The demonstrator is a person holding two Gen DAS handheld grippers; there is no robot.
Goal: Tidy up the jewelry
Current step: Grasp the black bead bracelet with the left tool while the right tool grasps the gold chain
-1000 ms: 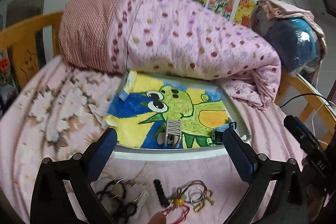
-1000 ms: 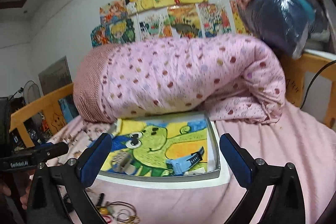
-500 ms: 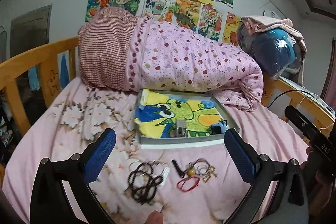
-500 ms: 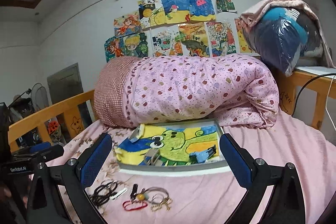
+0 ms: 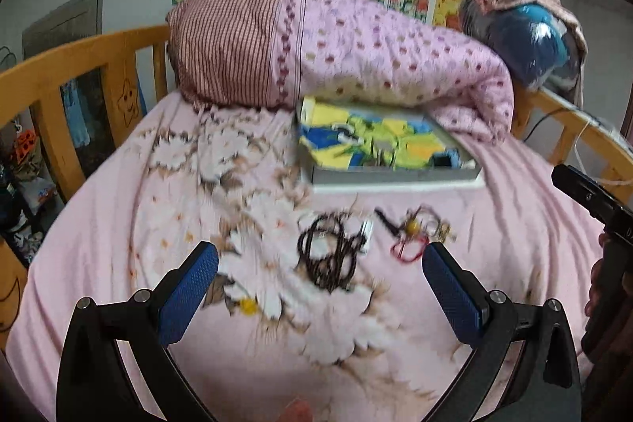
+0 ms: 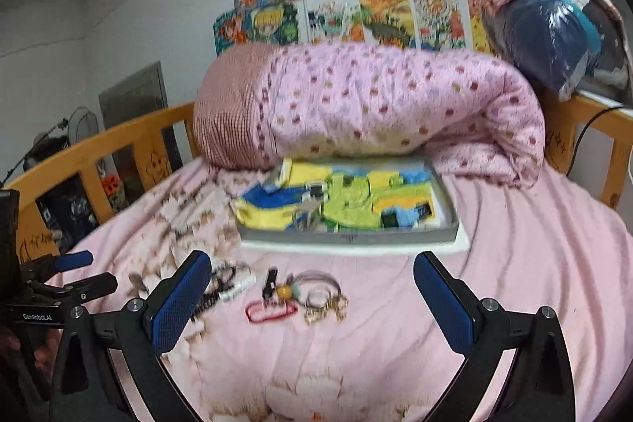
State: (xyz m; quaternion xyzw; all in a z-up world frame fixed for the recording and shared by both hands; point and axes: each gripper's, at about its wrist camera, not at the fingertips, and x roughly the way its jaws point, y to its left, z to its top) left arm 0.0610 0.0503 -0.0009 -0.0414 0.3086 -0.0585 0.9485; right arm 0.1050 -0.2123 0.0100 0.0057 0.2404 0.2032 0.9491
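While both grippers hover with fingers spread wide and empty, the left gripper [image 5: 320, 277] sits right over the dark beaded strand [image 5: 330, 258] on the bed [image 5: 118, 224]. The right gripper [image 6: 308, 287] frames the red loop [image 6: 271, 313] and rings [image 6: 320, 293]. The tray [image 6: 348, 237] waits just beyond (two pieces already inside). Best bet: drop low and pinch one strand cleanly, not the tangle.

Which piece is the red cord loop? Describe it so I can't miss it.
Start at the grey tray on the pink bed. In the jewelry scattered just before it, the red cord loop lies nearest the camera, below a yellow bead. It is the only bright red piece.
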